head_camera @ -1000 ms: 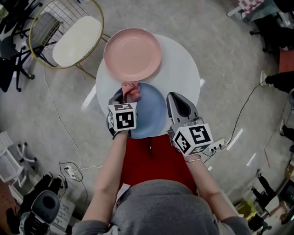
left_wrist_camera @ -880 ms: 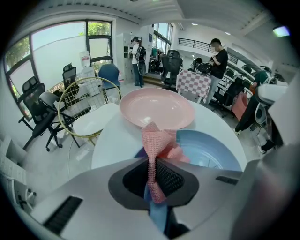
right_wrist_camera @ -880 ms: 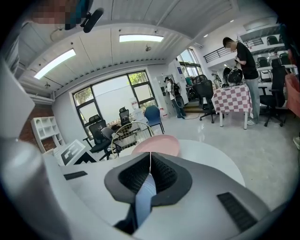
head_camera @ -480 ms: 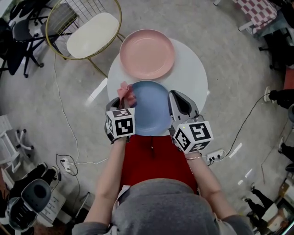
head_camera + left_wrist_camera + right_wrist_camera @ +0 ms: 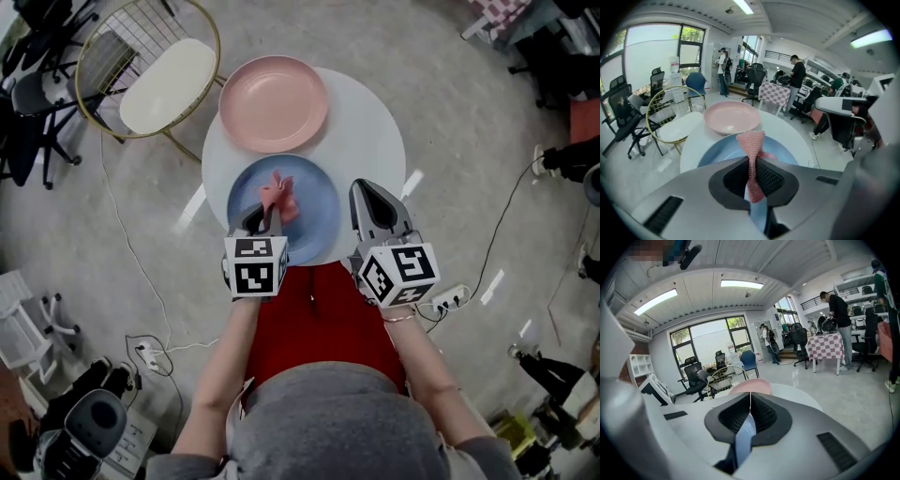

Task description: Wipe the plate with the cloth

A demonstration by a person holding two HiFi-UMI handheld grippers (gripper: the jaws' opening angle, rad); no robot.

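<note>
So that the blue plate (image 5: pixel 314 223) cannot slide on the bench (image 5: pixel 370 131), the right tongs (image 5: pixel 367 192) clamp its rim, while the left tongs (image 5: pixel 265 217) pinch the cloth (image 5: pixel 279 195) over its middle.

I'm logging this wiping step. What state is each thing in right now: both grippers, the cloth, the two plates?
left gripper, shut on the cloth.
right gripper, shut on the blue plate's rim.
cloth, bunched, sticking out over the blue plate.
blue plate, clamped at its right rim, at the table's near edge.
pink plate, flat on the table, nothing on it.
</note>
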